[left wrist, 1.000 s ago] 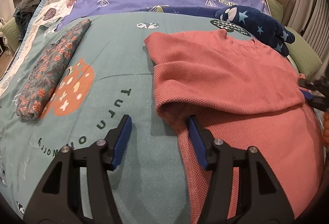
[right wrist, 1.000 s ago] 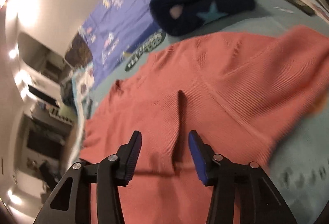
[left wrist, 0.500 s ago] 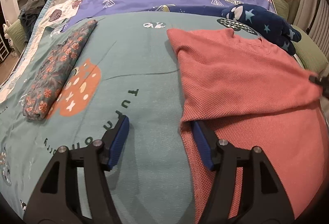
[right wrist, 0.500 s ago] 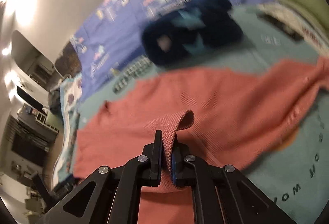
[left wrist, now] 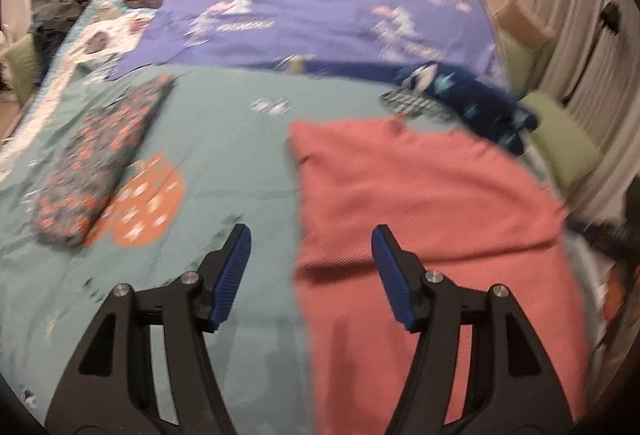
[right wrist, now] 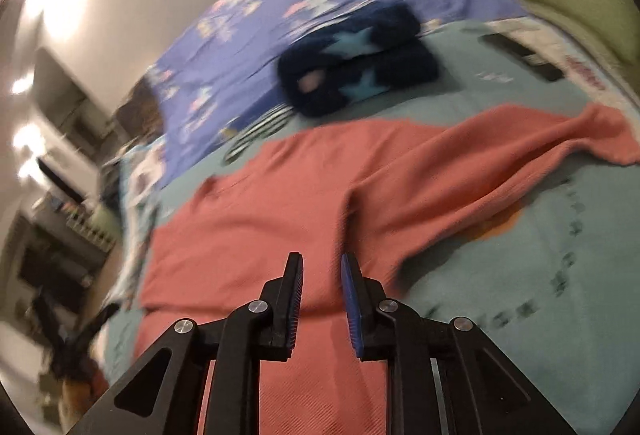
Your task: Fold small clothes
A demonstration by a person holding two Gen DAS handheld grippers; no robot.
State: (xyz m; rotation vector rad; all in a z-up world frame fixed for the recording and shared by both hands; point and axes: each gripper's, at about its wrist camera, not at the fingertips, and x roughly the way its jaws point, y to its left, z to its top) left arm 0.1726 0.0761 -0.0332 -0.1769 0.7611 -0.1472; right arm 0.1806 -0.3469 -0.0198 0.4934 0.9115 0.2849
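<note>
A coral knit sweater [left wrist: 424,195] lies flat on the teal bedspread [left wrist: 224,155], its left sleeve folded across the body. My left gripper [left wrist: 310,267] is open and empty, above the sweater's left edge. In the right wrist view the sweater [right wrist: 280,203] shows with its other sleeve [right wrist: 520,155] stretched out to the right. My right gripper [right wrist: 320,295] hovers over the sweater with its jaws a little apart and nothing between them. It shows as a dark blurred shape at the right edge of the left wrist view [left wrist: 600,235].
A folded floral garment [left wrist: 96,163] lies at the left of the bed. A navy star-patterned fleece bundle [left wrist: 472,103] sits behind the sweater, also in the right wrist view [right wrist: 356,63]. A purple tree-print sheet [left wrist: 320,11] covers the headboard end. Green cushions [left wrist: 560,143] line the right.
My right gripper pinched the sweater fabric half a second ago and has now let it go and opened slightly. The left sleeve now lies flat across the body. My left gripper has pulled back.
</note>
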